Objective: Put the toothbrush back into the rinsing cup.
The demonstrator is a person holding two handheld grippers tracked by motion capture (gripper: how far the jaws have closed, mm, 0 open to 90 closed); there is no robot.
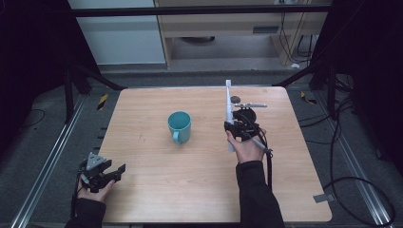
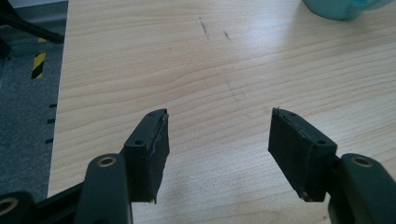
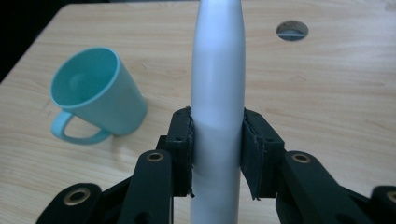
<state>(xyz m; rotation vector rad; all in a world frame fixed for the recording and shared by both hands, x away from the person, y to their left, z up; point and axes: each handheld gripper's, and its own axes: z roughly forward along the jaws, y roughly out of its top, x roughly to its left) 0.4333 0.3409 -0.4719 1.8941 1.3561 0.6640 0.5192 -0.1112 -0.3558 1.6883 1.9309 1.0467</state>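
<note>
Wand: a white tapered wand stands clamped between the jaws of the right hand-held gripper, its tip pointing up and away.
Mug: teal mug, upright at mid-tabletop, handle toward the person, left of the wand.
Left hand-held gripper: jaws wide apart, holding nothing, near the tabletop's front-left corner.
Hole: round hole in the tabletop beyond the wand.

Mug mid-table; right gripper just right of it; left gripper near front-left corner.
</note>
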